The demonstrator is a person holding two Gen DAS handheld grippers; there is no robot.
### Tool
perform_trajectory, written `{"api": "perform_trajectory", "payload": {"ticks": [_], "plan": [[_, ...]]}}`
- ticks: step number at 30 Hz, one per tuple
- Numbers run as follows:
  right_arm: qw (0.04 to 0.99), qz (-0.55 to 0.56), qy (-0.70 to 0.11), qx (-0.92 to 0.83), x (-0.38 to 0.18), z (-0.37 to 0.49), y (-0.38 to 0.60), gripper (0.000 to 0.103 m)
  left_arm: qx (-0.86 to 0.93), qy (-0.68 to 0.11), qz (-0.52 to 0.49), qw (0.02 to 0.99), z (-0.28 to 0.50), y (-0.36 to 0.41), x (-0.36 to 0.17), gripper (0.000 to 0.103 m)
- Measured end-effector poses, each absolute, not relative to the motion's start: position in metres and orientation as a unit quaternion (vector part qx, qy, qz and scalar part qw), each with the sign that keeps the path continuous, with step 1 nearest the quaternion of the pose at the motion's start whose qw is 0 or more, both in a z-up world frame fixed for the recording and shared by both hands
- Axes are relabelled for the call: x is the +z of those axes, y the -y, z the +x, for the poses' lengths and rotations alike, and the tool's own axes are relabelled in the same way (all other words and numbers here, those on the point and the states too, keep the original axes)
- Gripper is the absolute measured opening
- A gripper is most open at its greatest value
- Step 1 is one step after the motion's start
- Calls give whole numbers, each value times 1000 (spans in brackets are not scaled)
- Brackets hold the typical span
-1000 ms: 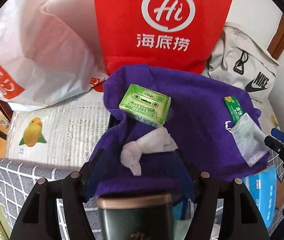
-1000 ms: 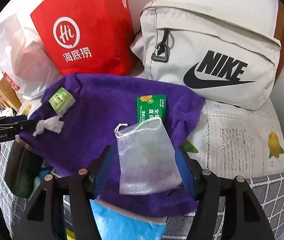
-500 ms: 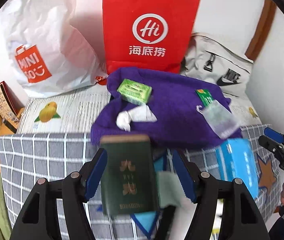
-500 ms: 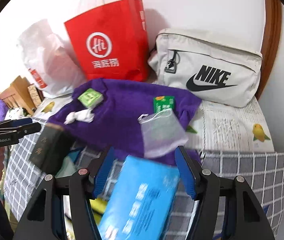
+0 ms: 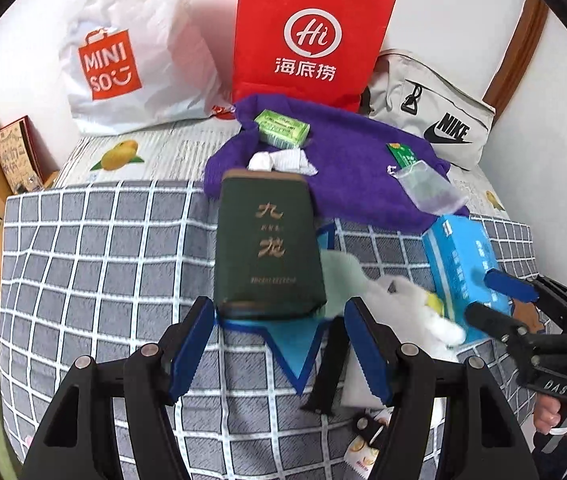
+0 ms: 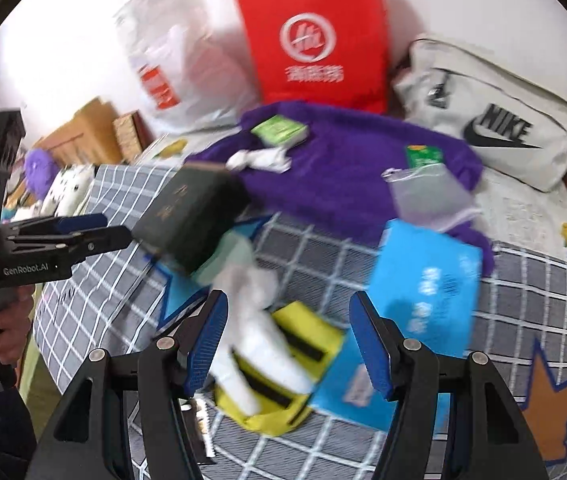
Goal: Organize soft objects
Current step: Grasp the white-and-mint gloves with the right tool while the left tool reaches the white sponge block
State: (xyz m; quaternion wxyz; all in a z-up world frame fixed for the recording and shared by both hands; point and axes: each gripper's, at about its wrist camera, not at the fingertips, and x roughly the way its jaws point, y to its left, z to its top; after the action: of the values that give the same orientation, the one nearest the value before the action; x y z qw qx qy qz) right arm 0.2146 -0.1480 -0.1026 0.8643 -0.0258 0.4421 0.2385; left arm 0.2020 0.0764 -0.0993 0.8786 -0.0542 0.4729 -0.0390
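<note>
Now both claws half open, empty: left gripper (image 5: 279, 344) above the green box (image 5: 269, 244), right gripper (image 6: 287, 340) above the white plush (image 6: 251, 320). Better to lower slowly and grasp only the plush, on the checked cover (image 6: 523, 300) beside the blue pack (image 6: 423, 284).

Right gripper (image 6: 285, 344) near bottom centre, jaws apart, nothing between pads. Just beyond: white soft item (image 6: 251, 320) lying over yellow pouch (image 6: 283, 368). Blue packet (image 6: 423, 292) to right, on checked cover (image 6: 523, 304). Dark green box (image 6: 187, 216) to left, left gripper (image 6: 99, 228) beside it, jaws apart. Far: purple towel (image 6: 343, 176), red bag (image 6: 315, 40), grey bag (image 6: 495, 108). View blurred.
</note>
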Motion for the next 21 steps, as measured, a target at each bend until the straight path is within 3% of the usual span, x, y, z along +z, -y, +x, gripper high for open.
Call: {"api": "perform_trajectory", "payload": {"ticks": [17,18,21], "plan": [[841,-83,-475,246,-149,222,86,63,-25,-504,-89,859,183,-112,-147,66],[844,-89,-470,242,-151,223,84,60,-26,-506,-93,857,182,-114,-150,66],[853,-103,-453,238,-152,222,83,30,-27,-512,-99,853,179,-116,-159,66]]}}
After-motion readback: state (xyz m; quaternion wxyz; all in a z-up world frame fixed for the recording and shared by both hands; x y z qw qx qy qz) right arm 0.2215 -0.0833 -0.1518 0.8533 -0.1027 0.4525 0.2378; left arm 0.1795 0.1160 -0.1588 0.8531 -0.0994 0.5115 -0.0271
